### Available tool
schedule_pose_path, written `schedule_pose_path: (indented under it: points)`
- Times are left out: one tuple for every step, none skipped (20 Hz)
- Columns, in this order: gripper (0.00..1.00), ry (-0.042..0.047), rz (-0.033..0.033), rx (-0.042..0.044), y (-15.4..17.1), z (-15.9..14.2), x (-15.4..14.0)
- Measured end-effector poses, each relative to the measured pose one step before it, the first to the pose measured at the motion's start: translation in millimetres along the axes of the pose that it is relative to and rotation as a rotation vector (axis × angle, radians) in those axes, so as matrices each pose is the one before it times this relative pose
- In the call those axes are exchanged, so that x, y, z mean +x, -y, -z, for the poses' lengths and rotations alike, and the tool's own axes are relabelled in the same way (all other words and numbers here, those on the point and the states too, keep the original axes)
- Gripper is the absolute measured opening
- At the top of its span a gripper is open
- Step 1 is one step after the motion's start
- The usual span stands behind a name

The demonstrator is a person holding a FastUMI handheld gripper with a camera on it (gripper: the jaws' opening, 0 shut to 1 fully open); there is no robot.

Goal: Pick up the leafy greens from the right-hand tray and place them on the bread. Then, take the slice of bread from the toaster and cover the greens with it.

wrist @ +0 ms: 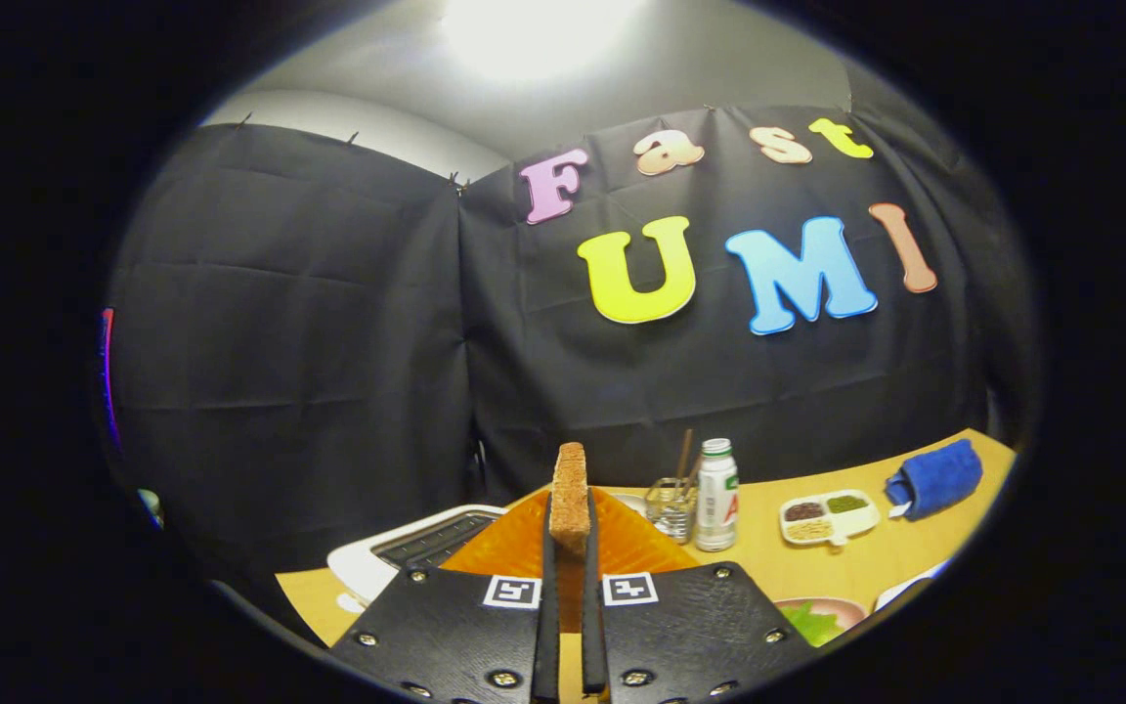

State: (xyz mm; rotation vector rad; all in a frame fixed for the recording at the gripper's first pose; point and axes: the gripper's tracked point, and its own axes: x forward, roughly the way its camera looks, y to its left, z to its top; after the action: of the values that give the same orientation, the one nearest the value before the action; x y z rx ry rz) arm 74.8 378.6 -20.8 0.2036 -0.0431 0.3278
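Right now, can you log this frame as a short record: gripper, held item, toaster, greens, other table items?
gripper: gripper shut on the bread slice
held item: bread slice, upright, edge-on between the fingers
toaster: white toaster, beyond the fingers
greens: leafy greens on a plate beside the gripper
other: bottle, glass jar, divided tray, blue cloth

The bread [570, 494] was brown, the tray [622, 543] orange, the cloth [936, 476] blue, the table [817, 567] yellow, and the toaster [397, 552] white.
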Motion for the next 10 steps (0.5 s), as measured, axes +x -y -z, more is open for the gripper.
schedule_pose_path:
  points:
    - [0.09,-0.02023,0.03188,-0.02242,21.31,6.89,-8.57]
    - [0.09,-0.02154,0.03191,-0.02105,22.09,8.94,-8.75]
    - [0.09,-0.02377,0.03513,-0.01729,20.64,10.35,-7.46]
    - [0.09,-0.02364,0.02940,-0.01101,19.76,10.31,-6.09]
    - [0.09,-0.03050,0.02381,-0.00564,17.13,11.64,-3.51]
    - [0.09,-0.01850,0.01472,0.00888,13.66,10.98,-1.77]
    - [0.09,-0.01656,0.01062,0.00888,8.28,6.72,-1.10]
    - [0.09,-0.01152,0.01229,0.00109,7.77,5.80,-1.98]
    - [0.09,-0.00684,0.01756,-0.01097,7.75,4.80,0.32]
    - [0.09,0.00196,0.01778,-0.02012,5.87,2.57,-0.08]
